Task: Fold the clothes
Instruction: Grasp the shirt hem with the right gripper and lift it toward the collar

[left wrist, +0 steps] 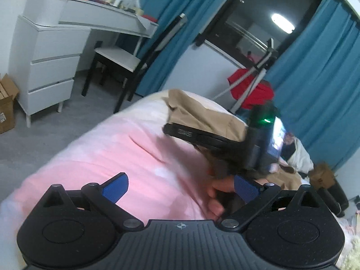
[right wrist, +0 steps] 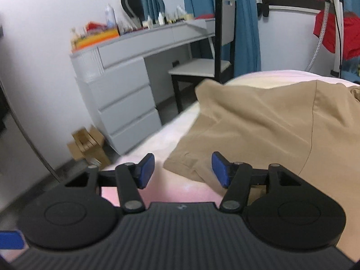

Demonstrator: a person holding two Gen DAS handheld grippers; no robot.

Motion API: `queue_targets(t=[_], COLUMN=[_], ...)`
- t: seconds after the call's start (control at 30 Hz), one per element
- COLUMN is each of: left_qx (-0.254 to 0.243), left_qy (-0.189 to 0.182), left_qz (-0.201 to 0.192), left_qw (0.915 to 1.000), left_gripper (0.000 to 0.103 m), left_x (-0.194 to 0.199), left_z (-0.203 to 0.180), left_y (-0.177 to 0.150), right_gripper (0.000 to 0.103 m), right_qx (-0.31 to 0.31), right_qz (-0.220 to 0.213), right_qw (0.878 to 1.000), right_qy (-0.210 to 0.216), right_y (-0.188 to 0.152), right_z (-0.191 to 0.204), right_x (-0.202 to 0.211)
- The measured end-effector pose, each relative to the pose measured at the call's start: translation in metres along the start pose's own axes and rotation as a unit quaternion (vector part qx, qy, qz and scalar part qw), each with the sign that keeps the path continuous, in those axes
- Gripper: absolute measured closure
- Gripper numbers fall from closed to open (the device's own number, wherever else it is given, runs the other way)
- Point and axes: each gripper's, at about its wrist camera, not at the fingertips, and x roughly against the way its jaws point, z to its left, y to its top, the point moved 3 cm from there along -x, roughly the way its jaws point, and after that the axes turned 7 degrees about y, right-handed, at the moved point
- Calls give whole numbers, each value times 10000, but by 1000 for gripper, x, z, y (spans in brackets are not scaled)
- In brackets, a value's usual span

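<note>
- Left wrist view: the left tool (left wrist: 180,186) hangs over a pink bed (left wrist: 94,157), blue pads spread wide, released, nothing between them. Just beyond, the right tool (left wrist: 202,135), blurred, crosses the frame in a hand (left wrist: 216,193); whether it is released or clenched cannot be told here. A tan garment (left wrist: 202,114) lies on the far part of the bed.
- Right wrist view: the right tool (right wrist: 183,171) is released, pads apart, just at the near edge of the tan garment (right wrist: 258,123), which spreads over the bed's right side. A grey bench (right wrist: 135,51) and a chair (right wrist: 216,65) stand far left.
</note>
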Motion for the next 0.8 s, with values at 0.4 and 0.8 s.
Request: queue_targets(t=[0.4,0.8], left_qx=[369,-833], left_qy=[-477,-982], left_qz=[-230,-491], left_qw=[9979,9905], left_gripper=[2,2], left_x=[10,24], left_z=[-26,-94], left_y=[-6,-42], right_gripper=[90,91], right_qx=[-325,-2197], right_qz=[-779,-2141], right_qw=[9945,9267], right_qy=[-615,-2169], right_y=[29,4], right_z=[-30,-167], right_x=[45,199])
